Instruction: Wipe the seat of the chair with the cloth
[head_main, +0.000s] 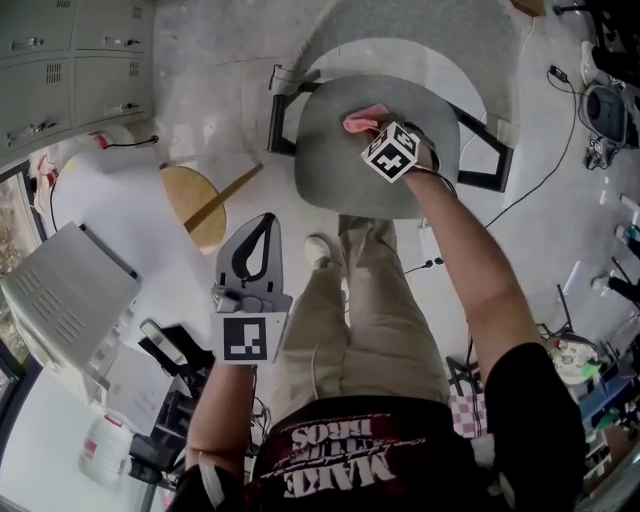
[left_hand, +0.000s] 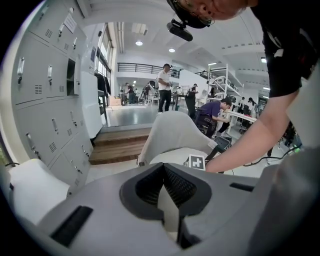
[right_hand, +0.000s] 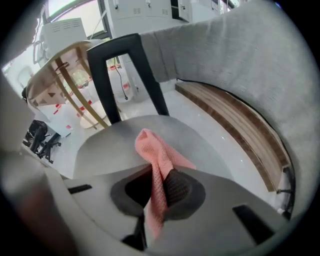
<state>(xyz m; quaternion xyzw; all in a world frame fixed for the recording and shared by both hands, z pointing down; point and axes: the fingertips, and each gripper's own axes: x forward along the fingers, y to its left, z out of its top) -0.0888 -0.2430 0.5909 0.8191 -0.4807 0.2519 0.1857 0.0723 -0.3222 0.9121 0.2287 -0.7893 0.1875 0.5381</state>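
Observation:
The chair's grey seat (head_main: 335, 170) lies ahead of the person's legs, its curved back (right_hand: 240, 65) on the far side. A pink cloth (head_main: 360, 120) rests on the rear part of the seat. My right gripper (head_main: 372, 128) is shut on that cloth. In the right gripper view the pink cloth (right_hand: 157, 155) is pinched between the jaws and trails onto the seat (right_hand: 110, 145). My left gripper (head_main: 263, 226) is held off to the left over the floor, away from the chair. Its jaws are shut with nothing between them (left_hand: 164, 169). The chair (left_hand: 172, 132) shows beyond them.
A round wooden stool (head_main: 195, 205) stands left of the chair. Black armrest frames (head_main: 280, 115) flank the seat. Grey lockers (head_main: 70, 60) line the far left, and a white box (head_main: 65, 290) sits below them. Cables (head_main: 545, 170) run over the floor at right. A wooden step (right_hand: 235, 125) lies behind the chair.

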